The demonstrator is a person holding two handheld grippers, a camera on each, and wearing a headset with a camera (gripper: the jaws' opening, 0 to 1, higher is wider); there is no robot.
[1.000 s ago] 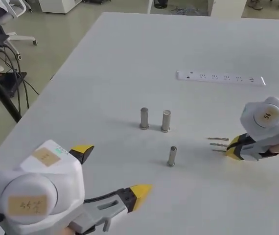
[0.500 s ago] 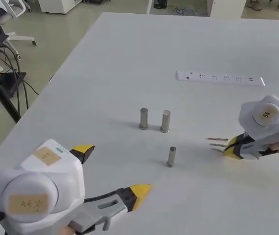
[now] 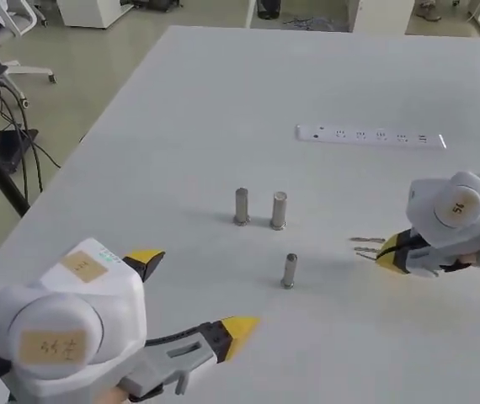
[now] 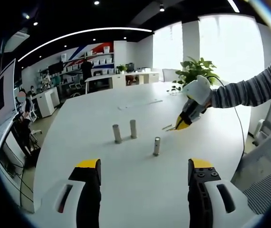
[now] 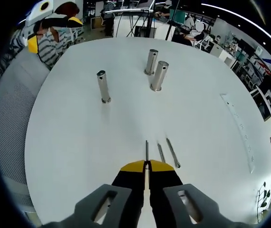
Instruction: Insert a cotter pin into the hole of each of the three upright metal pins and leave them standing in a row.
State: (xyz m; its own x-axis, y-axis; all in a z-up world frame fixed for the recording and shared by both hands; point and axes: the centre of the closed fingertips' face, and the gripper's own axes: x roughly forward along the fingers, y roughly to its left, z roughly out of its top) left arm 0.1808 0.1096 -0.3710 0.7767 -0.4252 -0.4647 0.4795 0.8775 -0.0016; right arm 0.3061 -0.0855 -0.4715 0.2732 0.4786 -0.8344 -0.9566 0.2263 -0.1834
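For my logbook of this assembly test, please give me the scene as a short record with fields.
table: white workbench top
upright pins: three grey metal cylinders, all standing; two side by side, the third apart, nearer the person
cotter pins: three thin metal ones; two lie loose, one sits in the right jaws
left gripper: open, empty
right gripper: shut on that cotter pin
power strip: long, white, flat, beyond the pins
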